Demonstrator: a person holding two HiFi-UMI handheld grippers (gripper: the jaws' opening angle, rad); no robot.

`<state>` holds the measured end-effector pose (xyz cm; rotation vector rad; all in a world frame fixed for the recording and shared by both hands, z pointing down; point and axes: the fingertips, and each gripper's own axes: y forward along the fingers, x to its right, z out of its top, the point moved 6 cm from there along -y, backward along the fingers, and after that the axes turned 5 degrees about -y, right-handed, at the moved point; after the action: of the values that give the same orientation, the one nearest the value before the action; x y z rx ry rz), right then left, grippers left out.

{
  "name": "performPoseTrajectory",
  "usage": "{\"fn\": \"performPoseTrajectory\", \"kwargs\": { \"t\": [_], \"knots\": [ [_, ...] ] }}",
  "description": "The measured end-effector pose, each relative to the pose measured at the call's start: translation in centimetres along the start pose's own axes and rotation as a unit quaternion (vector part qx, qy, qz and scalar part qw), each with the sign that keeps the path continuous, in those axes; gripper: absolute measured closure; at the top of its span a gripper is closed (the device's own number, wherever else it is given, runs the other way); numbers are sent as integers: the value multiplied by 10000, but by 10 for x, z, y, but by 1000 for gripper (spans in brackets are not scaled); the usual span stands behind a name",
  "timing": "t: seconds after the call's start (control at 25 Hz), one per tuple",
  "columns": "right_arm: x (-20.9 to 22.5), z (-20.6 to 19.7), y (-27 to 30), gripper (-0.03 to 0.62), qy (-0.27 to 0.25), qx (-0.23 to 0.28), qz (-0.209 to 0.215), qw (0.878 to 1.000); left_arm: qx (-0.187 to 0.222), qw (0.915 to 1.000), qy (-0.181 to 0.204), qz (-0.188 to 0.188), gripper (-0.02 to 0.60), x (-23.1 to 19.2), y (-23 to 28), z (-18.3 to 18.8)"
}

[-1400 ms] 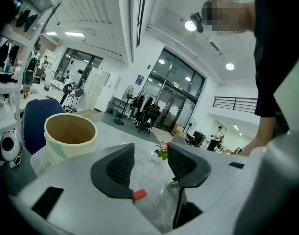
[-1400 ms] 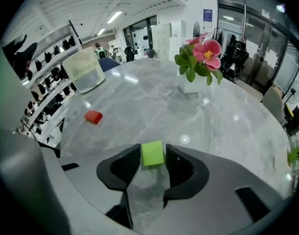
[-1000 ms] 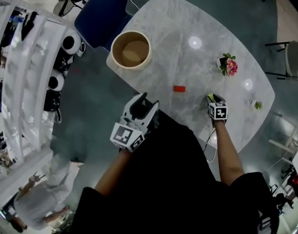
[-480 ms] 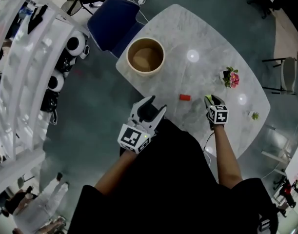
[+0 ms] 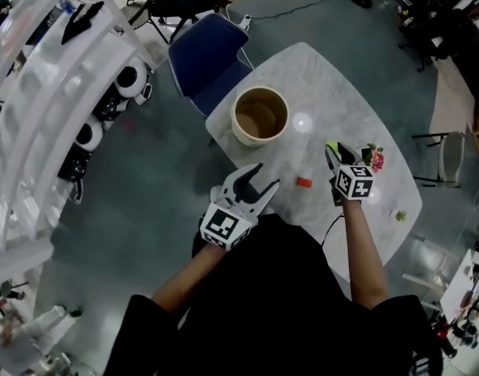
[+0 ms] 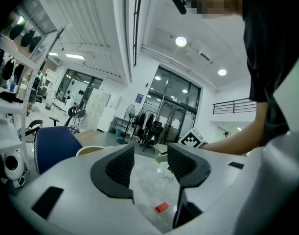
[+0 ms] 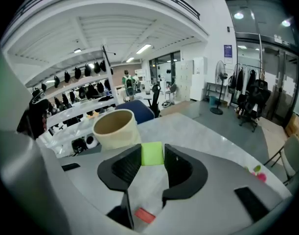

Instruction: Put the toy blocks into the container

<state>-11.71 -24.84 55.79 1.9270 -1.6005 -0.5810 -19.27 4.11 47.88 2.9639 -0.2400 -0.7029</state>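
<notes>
Both hands are moving forward over the tabletop compared with a second ago, the right one much further and now up off the surface.

Nearest the person, the left gripper is hovering at the near edge, its fingers standing apart with nothing between them. Just beyond it, a red block is lying flat on the marble, between the two grippers and untouched.

Further out, the right gripper is pointing downward, its fingers pressing on a green block from both sides; the block is sitting at the fingertips, clear of the surface.

Beyond that, the container is standing upright and open-topped, ahead of the right fingers and off to their left, well apart from them. The right hand is the loaded one, so the coming move probably calls for swinging it forward and leftward over the rim before letting go. Behind the container, a blue chair is standing at the far edge.
</notes>
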Motion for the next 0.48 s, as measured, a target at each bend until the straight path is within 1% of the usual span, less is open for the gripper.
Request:
{"fn": "performPoseTrajectory", "kwargs": {
  "t": [0.12,0.24,0.36,0.48],
  "knots": [
    [-26,36,13,456,-256,166,226,9993,136,9999,0,44,390,-12,-6,5],
    [-60,65,27,456,-567,252,557,9965,179,9998,-29,75,390,-22,-13,10],
    [-96,86,47,456,-819,269,892,9923,274,9996,-13,110,390,-34,-20,21],
    [-128,99,73,456,-965,149,1166,9884,359,9992,-27,170,390,-51,-29,29]
  ]
}}
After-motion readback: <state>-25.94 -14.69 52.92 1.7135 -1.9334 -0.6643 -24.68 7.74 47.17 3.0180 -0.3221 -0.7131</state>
